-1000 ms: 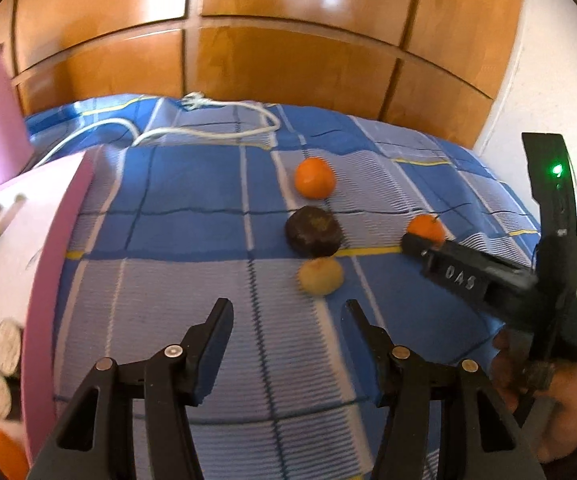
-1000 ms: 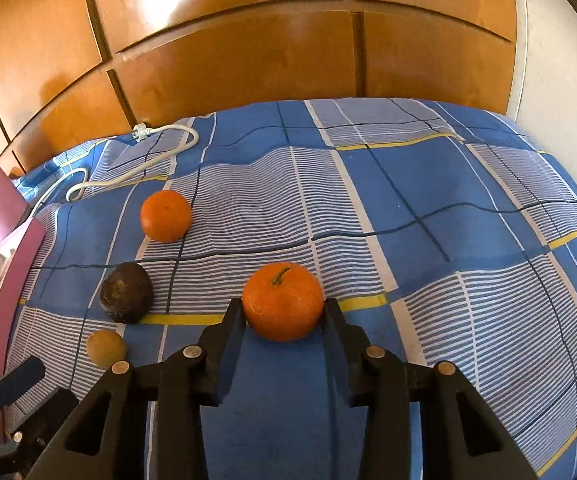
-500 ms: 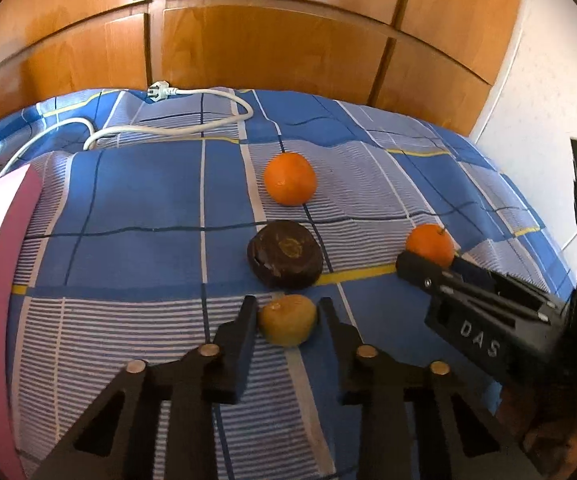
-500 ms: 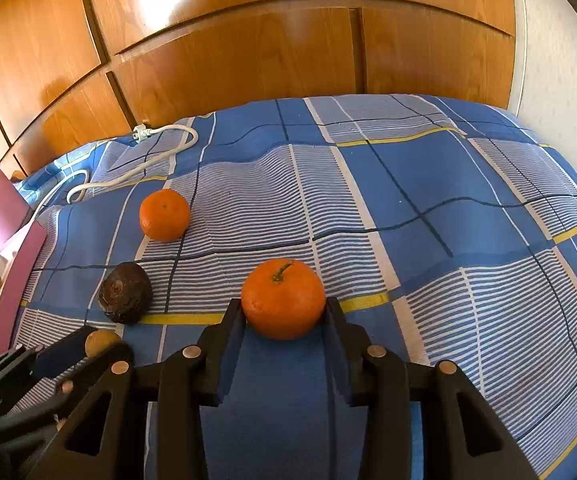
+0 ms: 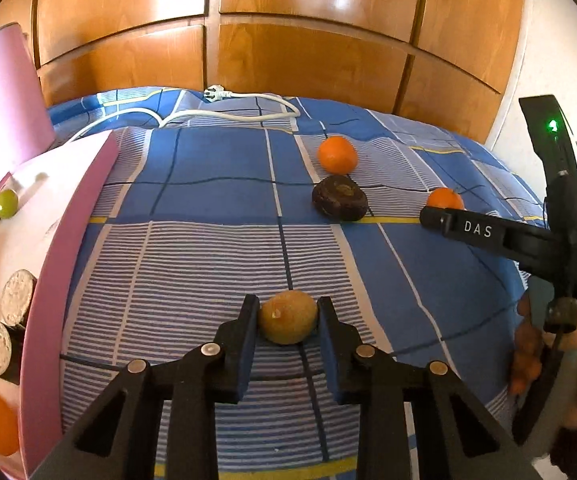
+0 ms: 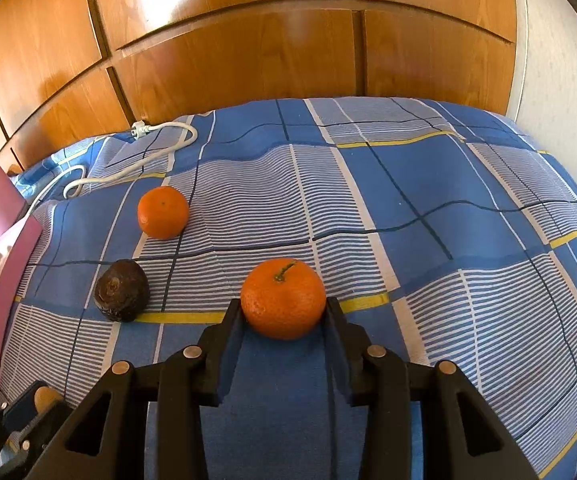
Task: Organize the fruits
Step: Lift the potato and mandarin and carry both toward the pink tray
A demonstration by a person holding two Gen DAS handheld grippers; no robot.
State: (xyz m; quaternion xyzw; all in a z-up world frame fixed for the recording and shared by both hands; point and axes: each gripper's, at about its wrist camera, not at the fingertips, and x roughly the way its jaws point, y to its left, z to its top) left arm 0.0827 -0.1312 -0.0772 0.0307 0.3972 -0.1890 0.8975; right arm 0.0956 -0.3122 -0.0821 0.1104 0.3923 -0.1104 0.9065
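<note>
A small yellow-brown fruit [image 5: 287,317] is clamped between the jaws of the left gripper [image 5: 287,322] above the blue checked bed [image 5: 208,248], while a stemmed orange [image 6: 283,298] on the bed is gripped by the right gripper [image 6: 284,312], beside a dark fruit [image 6: 121,290].

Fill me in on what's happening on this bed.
A person is sorting fruit with a handheld gripper in each hand. The left gripper is shut on a small yellow-brown fruit; the right gripper is clamped on an orange with a stem. Another orange and a dark wrinkled fruit lie loose on the blue checked bedspread. A pink-rimmed box at the left already holds fruit.
</note>
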